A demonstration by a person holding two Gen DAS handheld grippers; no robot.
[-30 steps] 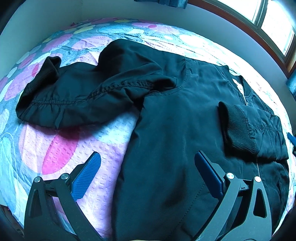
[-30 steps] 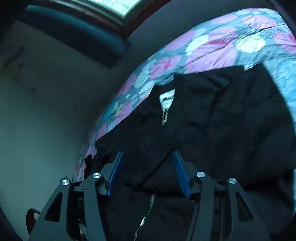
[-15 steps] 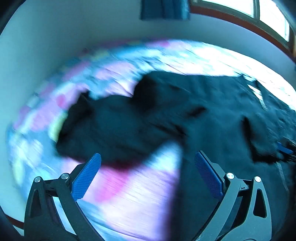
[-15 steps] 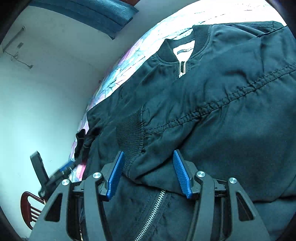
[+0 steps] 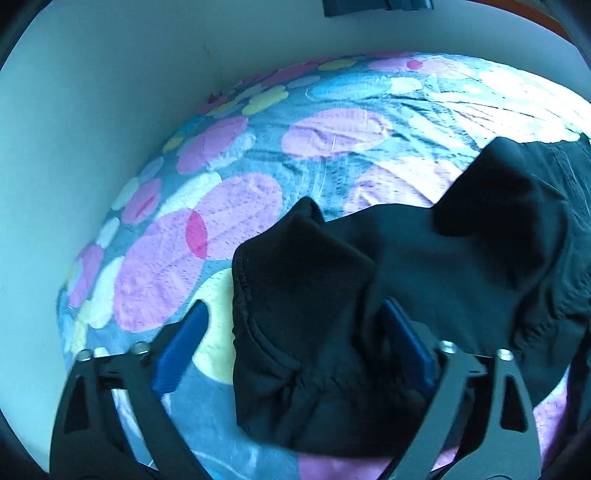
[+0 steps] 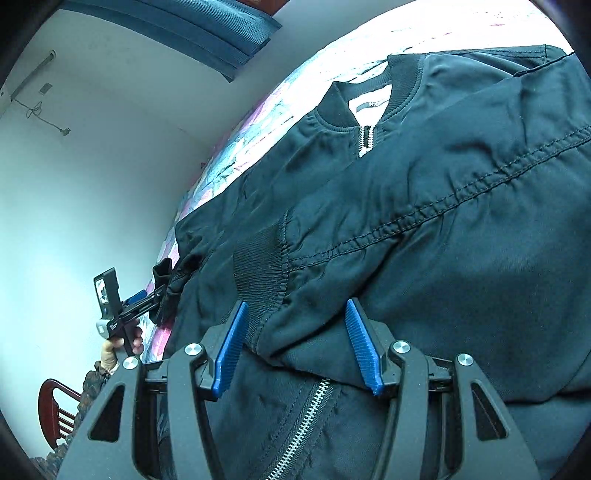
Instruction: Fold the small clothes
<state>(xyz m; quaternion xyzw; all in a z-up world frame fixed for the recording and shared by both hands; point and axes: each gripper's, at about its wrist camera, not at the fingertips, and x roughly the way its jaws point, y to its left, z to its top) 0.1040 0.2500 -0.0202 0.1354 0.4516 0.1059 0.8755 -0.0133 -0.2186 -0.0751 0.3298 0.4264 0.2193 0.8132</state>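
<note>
A black zip-up bomber jacket (image 6: pixel 424 221) lies on a bed with a flowered cover (image 5: pixel 240 206). Its one sleeve is folded across the chest, with the ribbed cuff (image 6: pixel 258 273) just ahead of my right gripper (image 6: pixel 295 343), which is open and low over the jacket. The other sleeve (image 5: pixel 461 266) stretches out to the side. Its cuff end (image 5: pixel 295 280) lies between the blue pads of my left gripper (image 5: pixel 291 343), which is open around it. The left gripper also shows in the right wrist view (image 6: pixel 147 299) at the sleeve end.
A white wall (image 5: pixel 92 110) runs close along the far side of the bed. A blue curtain (image 6: pixel 192 29) hangs above. A red wooden chair (image 6: pixel 55 410) stands beside the bed at lower left in the right wrist view.
My left gripper has swung left from the jacket body to the end of the outstretched sleeve. My right gripper has come down closer over the folded sleeve's cuff. Both stay open.
</note>
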